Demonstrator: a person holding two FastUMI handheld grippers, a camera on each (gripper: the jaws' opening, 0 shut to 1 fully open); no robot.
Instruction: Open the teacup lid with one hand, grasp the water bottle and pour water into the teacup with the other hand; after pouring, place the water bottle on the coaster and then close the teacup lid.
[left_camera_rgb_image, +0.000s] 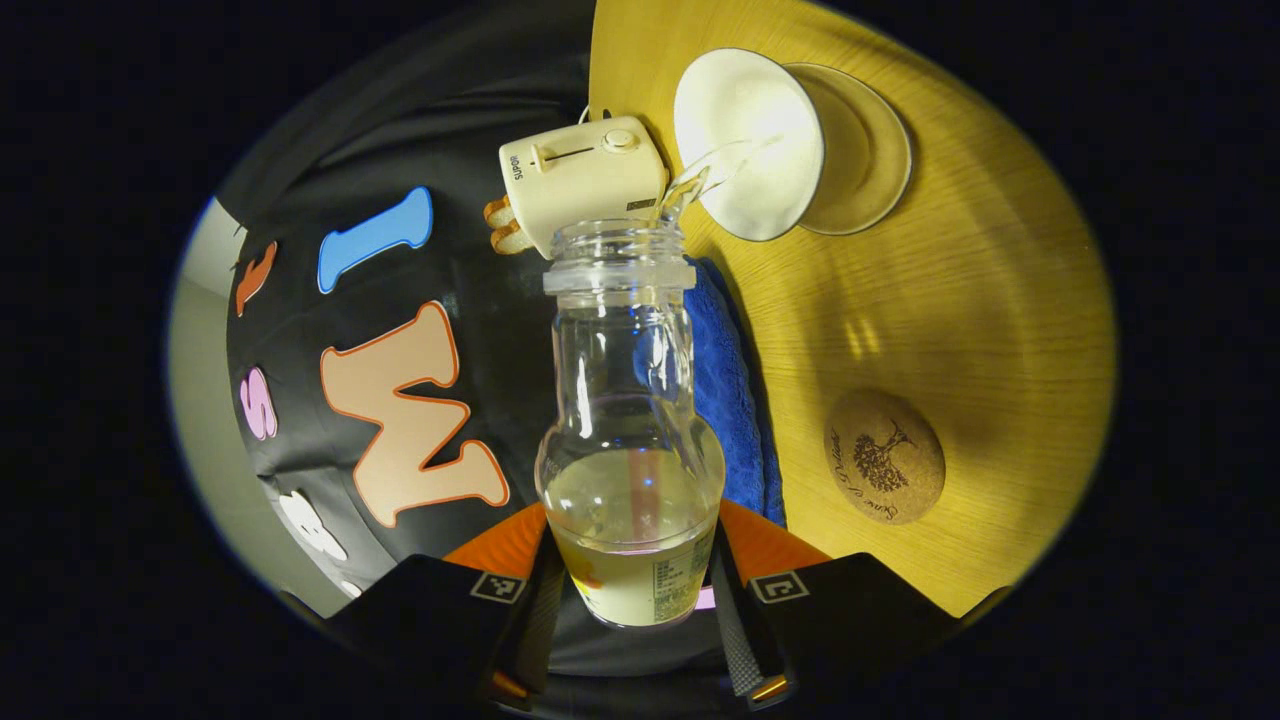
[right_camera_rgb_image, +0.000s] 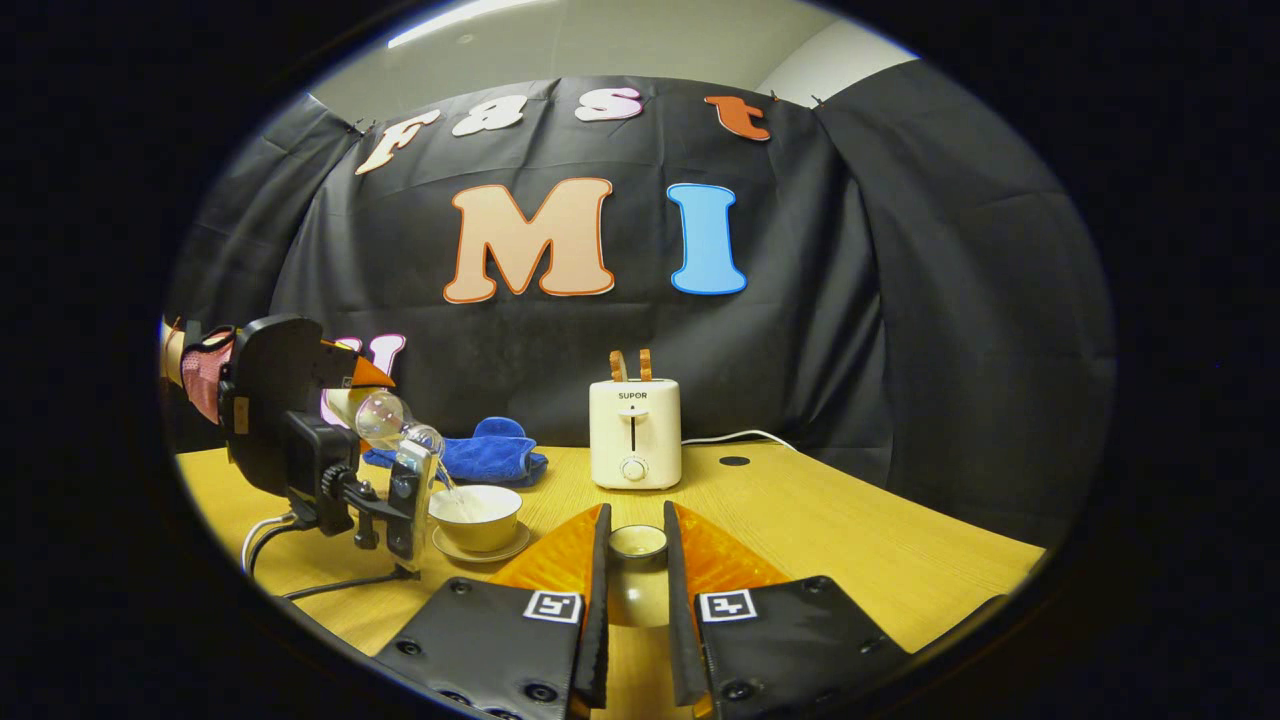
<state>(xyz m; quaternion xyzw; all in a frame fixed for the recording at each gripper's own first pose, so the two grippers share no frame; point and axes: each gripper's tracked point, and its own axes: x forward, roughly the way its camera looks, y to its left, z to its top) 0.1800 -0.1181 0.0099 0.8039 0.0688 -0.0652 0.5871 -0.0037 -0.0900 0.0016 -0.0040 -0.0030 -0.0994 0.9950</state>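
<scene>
My left fingers (left_camera_rgb_image: 632, 590) pinch the water bottle (left_camera_rgb_image: 630, 440), tilted, pouring over the teacup (left_camera_rgb_image: 748, 140) rim. Right fingers (right_camera_rgb_image: 634, 575) clamp the lid (right_camera_rgb_image: 637, 541). Coaster (left_camera_rgb_image: 884, 456) sits apart on open counter (left_camera_rgb_image: 960, 300).

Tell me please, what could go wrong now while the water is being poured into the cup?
1. The water bottle is tipped far over the teacup, and its stream lands near the rim; a small drift could spill water onto the table.
2. The right gripper holds the lid between its jaws; loosening could drop it.
3. The coaster lies apart from the cup, so drips may fall on the way.
</scene>
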